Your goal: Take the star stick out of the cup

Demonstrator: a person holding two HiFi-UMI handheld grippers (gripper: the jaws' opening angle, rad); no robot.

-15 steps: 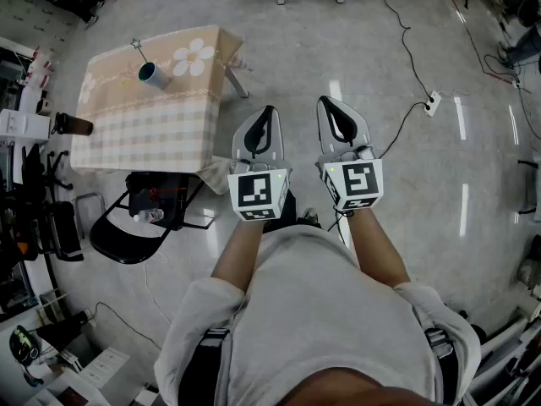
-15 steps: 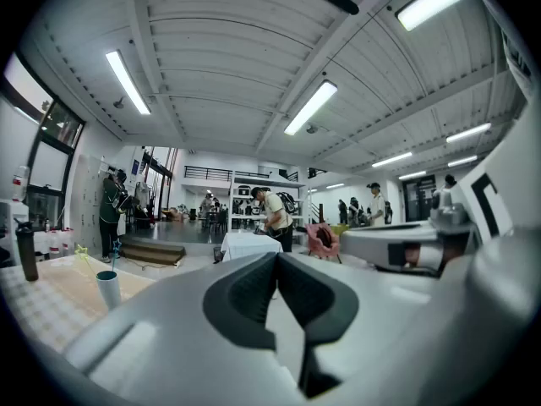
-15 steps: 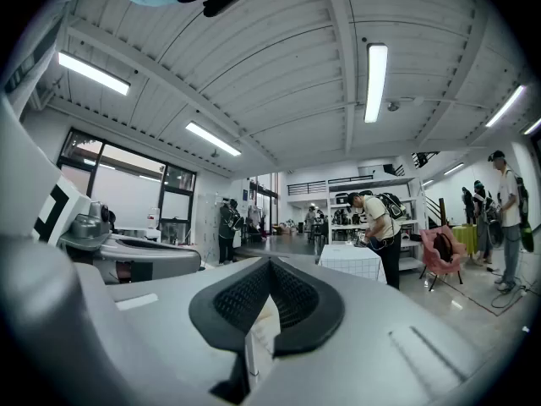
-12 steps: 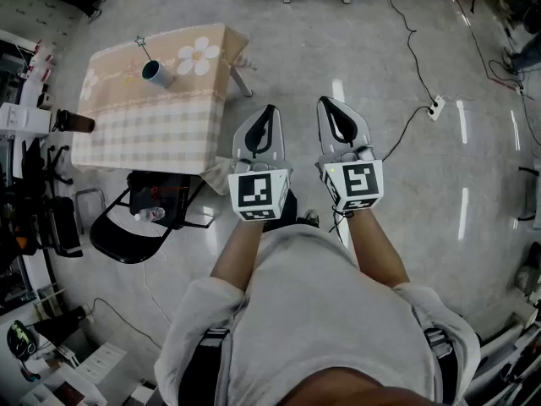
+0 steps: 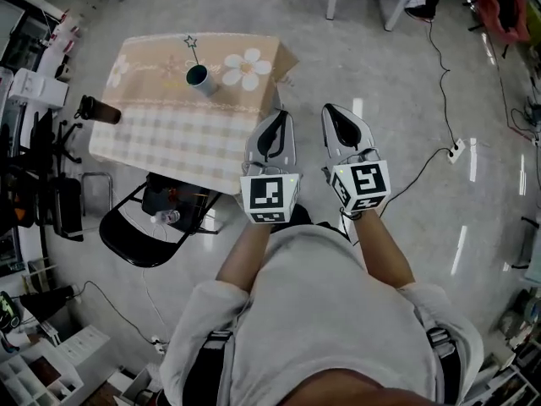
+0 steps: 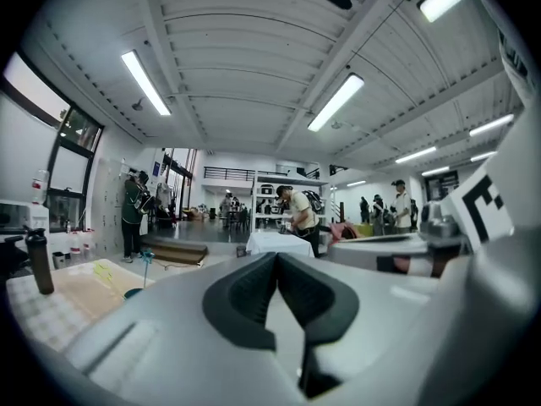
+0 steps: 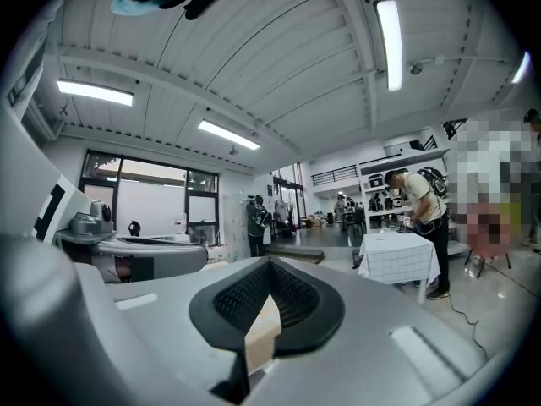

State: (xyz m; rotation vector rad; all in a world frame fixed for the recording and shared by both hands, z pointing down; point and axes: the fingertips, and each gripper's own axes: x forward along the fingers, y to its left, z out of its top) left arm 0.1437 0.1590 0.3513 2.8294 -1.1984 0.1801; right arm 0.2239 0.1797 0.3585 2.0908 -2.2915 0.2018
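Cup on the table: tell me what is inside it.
A star stick stands in the cup, leaning, star on top. The cup's wall hides its lower end; other contents cannot be made out.

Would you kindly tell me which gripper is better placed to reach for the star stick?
Probably left: the left gripper is nearer the cup with the star stick than the right gripper; both shut, empty.

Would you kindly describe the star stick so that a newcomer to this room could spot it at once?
The table with the beige checked cloth stands ahead-left of the person. Near its far edge, beside the daisy print, is a dark cup. The star stick is the thin rod rising from it, star on top; the bottle at the left edge has none.
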